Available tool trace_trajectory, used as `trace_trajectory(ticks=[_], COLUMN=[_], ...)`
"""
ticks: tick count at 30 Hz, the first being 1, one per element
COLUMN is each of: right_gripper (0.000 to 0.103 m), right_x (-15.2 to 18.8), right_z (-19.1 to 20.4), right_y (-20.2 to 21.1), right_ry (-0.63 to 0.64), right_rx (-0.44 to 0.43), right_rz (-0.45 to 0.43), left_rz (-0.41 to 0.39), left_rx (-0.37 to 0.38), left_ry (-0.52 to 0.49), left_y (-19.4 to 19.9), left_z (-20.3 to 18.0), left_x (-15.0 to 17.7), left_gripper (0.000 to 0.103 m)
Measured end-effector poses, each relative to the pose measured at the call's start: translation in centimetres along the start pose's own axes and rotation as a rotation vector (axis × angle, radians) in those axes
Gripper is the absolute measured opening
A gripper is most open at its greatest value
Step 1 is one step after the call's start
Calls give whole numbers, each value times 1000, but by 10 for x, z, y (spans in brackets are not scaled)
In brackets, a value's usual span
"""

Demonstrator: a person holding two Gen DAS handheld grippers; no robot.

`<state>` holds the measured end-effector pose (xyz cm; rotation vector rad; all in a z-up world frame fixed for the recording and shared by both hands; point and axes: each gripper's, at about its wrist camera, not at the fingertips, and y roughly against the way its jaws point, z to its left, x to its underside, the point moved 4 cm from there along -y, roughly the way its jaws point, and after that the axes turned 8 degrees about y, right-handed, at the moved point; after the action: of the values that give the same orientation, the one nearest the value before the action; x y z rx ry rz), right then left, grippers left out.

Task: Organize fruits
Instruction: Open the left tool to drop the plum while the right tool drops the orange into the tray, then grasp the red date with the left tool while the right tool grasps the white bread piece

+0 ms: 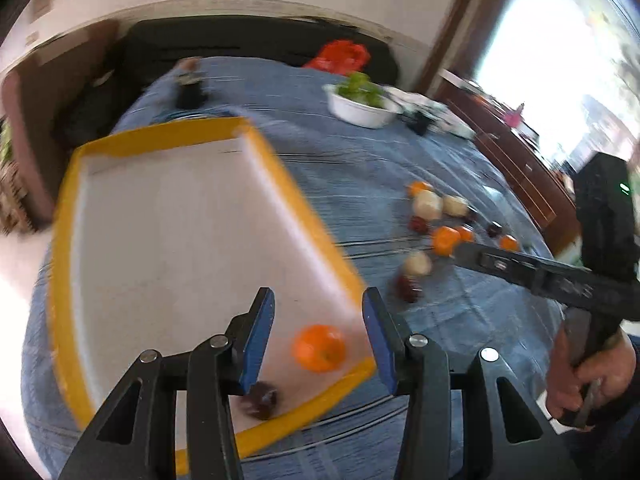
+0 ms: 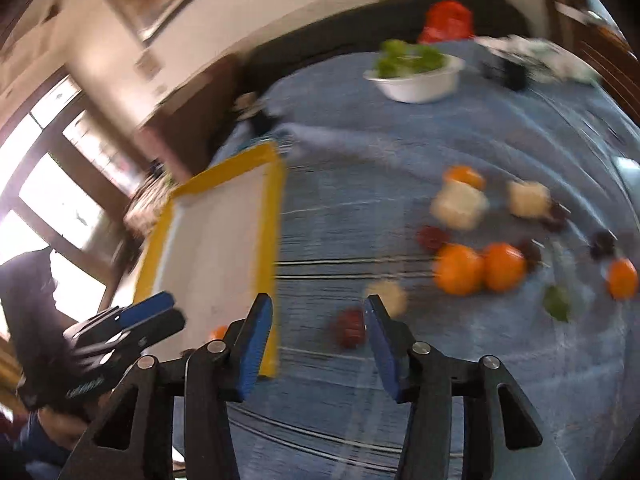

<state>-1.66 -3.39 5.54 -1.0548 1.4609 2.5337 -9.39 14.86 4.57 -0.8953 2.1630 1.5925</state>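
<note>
A white tray with a yellow rim [image 1: 298,200] lies on the blue cloth. In its near corner sit an orange [image 1: 318,348] and a dark red fruit [image 1: 262,398]. My left gripper [image 1: 318,336] hangs open above that corner, its pads clear of the orange. To the tray's right, loose fruit is scattered: oranges [image 2: 458,268], pale fruits [image 2: 460,204] and dark red ones. My right gripper [image 2: 318,344] is open over the cloth beside the tray [image 2: 272,216]. A dark red fruit [image 2: 350,328] and a pale one [image 2: 386,296] lie just ahead of its fingers.
A white bowl of greens [image 1: 362,110] stands at the table's far side, with a red bag [image 1: 340,56] behind it. Small dark items lie near the bowl. A wooden sideboard [image 1: 520,168] runs along the right. A person's hand [image 1: 588,368] holds the right gripper's handle.
</note>
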Motion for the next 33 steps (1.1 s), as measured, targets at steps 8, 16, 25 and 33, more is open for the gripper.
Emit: trace_trajectory(ticks=[8, 16, 25, 33], right_gripper=[52, 52, 52, 52], right_x=[9, 19, 18, 13], right_z=[-49, -81, -92, -79], right_y=[24, 40, 38, 16], right_ry=[-84, -89, -77, -45], right_rx=[67, 85, 72, 24], right_rz=[-23, -27, -14, 36], left_rz=[110, 189, 249, 218], left_rx=[92, 44, -45, -1], left_ry=[-161, -176, -192, -162], left_y=[-45, -90, -123, -108], left_z=[-73, -94, -91, -88], left_x=[8, 9, 15, 20], left_gripper=[44, 44, 23, 19])
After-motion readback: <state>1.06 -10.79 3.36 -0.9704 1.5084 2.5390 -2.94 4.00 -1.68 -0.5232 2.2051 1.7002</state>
